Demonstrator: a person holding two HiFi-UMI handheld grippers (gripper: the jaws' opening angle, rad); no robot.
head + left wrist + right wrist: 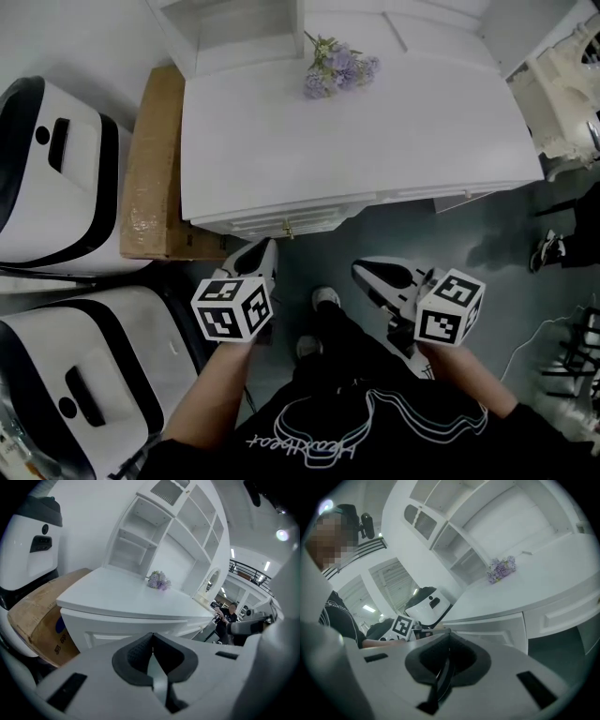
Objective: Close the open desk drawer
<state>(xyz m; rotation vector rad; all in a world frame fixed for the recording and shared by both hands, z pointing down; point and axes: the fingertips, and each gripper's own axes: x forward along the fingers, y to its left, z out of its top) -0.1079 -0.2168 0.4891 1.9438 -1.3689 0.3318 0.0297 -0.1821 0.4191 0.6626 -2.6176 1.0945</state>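
The white desk [375, 141] fills the upper middle of the head view. Its drawer front [281, 221], with a small brass knob [288, 231], sits at the desk's near left edge and protrudes only slightly, if at all. My left gripper [266, 247] is shut, its tip just below and left of the knob; whether it touches the drawer is not visible. In the left gripper view the shut left gripper [152, 637] faces the drawer panel [108, 632]. My right gripper [362, 270] is shut, empty, and hangs over the floor in front of the desk, its jaws closed in the right gripper view [449, 634].
A cardboard box [155, 169] leans beside the desk's left end. Two white-and-black machines [56, 169] [84, 375] stand further left. Purple flowers [337, 66] lie on the desk. A white shelf unit [159, 536] rises behind. My feet [325, 298] are on the grey floor.
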